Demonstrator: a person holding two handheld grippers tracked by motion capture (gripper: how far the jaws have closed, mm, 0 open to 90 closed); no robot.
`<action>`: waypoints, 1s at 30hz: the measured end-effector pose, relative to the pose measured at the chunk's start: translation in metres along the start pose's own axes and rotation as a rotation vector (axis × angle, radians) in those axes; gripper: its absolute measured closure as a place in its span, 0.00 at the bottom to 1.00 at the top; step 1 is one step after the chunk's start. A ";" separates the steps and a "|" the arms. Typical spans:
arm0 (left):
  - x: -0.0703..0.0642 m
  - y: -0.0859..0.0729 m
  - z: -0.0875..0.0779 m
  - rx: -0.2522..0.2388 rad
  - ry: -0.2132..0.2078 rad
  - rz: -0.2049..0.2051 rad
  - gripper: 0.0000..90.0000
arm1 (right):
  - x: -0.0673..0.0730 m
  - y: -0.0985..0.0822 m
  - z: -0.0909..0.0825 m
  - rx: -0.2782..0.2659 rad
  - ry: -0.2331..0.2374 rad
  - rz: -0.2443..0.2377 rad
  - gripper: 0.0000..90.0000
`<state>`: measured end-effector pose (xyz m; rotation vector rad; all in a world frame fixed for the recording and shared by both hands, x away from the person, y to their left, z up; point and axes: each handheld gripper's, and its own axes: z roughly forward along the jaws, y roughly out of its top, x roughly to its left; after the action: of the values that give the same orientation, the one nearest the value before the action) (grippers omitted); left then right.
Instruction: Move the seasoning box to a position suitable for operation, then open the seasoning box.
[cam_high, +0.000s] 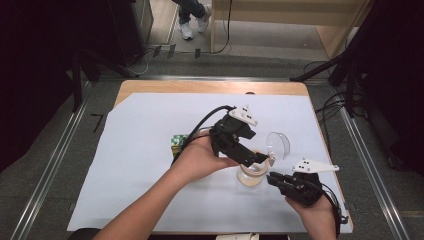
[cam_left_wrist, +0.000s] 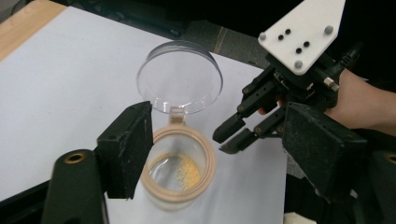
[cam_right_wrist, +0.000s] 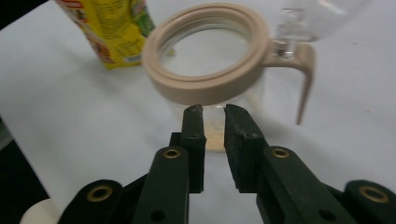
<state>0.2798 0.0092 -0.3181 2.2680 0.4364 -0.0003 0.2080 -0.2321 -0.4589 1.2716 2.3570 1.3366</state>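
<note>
Two grippers work around one landmark, the clear jar (cam_high: 250, 175) with its beige rim, standing on the white sheet (cam_high: 140, 165). Nearest the person, the right gripper (cam_high: 271, 178) sits just beside the jar, jaws a narrow slit apart and pinching nothing. Over the jar's mouth hangs the left gripper (cam_high: 260, 159), jaws spread wide to either side of the rim without pressing it. A little yellow powder (cam_left_wrist: 180, 169) lies in the jar's bottom. Behind the jar, its hinged clear lid (cam_high: 279, 145) stands flipped up. Beyond it to the left lies a yellow-green packet (cam_high: 176, 144). The risk, I judge: either jaw nudging the light, unheld jar could tip it, spilling powder.
</note>
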 end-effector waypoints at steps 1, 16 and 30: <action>0.001 0.000 -0.003 -0.001 0.005 -0.001 0.31 | 0.003 0.000 0.002 -0.002 0.020 -0.001 0.85; 0.034 -0.023 -0.071 -0.018 0.064 -0.032 0.30 | 0.042 0.004 0.023 0.004 0.161 -0.094 0.68; 0.050 -0.060 -0.108 -0.039 0.090 -0.077 0.31 | 0.063 0.020 0.050 0.078 0.203 -0.147 0.65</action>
<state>0.2927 0.1400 -0.2954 2.2177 0.5669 0.0708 0.2051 -0.1492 -0.4574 1.0001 2.6047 1.4003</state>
